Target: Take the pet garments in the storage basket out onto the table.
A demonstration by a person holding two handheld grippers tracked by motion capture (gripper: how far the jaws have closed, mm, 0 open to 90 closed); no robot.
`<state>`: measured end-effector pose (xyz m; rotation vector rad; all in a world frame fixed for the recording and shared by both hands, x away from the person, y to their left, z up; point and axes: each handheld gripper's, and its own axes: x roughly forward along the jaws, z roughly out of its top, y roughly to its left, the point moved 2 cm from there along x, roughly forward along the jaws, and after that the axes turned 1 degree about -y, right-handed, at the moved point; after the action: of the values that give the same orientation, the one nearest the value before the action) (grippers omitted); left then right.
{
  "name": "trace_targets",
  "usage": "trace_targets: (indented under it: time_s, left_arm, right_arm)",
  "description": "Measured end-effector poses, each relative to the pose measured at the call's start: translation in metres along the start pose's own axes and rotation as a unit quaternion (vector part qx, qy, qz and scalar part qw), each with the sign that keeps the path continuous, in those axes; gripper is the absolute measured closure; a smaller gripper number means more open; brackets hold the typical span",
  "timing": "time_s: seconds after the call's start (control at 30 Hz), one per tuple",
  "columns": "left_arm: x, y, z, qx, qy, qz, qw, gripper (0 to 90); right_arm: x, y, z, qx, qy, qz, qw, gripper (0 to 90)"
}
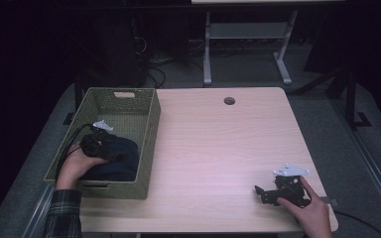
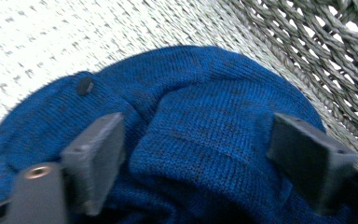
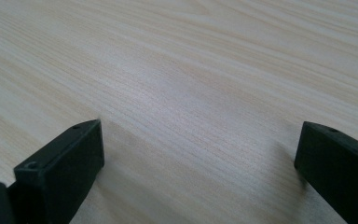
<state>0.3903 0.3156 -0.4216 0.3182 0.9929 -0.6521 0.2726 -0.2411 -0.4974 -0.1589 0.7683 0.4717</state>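
though dim all round, pale wood table (image 1: 218,148)

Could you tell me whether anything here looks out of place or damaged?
Nothing stands out. The blue knit garment lies bunched inside the green basket under the open left gripper; the right gripper rests open on the table.

Wearing dark plaid sleeve (image 1: 64,213); showing black grippers, left (image 1: 99,144), right (image 1: 280,191), grey three-cornered plates, black cables.

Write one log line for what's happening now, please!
left tongs: open over blue knit garment in green woven basket | right tongs: open, on wooden table
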Motion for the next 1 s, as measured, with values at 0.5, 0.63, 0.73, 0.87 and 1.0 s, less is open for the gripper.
trace_targets:
  time_s: [0.5, 0.63, 0.73, 0.87, 1.0]
  left_arm:
    - [-0.021, -0.002, 0.003, -0.009, -0.018, -0.025, 0.9995, 80.7]
    - [-0.037, -0.002, 0.006, -0.018, -0.052, -0.015, 0.9984, 81.3]
    - [-0.048, -0.001, 0.007, -0.026, -0.081, -0.01, 0.9964, 81.4]
    - [-0.059, -0.001, 0.008, -0.04, -0.118, -0.011, 0.9922, 81.4]
    - [-0.071, 0.0, 0.01, -0.051, -0.152, -0.012, 0.987, 81.3]
  right_arm:
    - [0.0, 0.0, 0.0, 0.0, 0.0, 0.0, 1.0, 1.0]
    - [0.0, 0.0, 0.0, 0.0, 0.0, 0.0, 1.0, 1.1]
    - [0.0, 0.0, 0.0, 0.0, 0.0, 0.0, 1.0, 1.0]
    - [0.0, 0.0, 0.0, 0.0, 0.0, 0.0, 1.0, 1.0]
    - [0.0, 0.0, 0.0, 0.0, 0.0, 0.0, 1.0, 1.0]
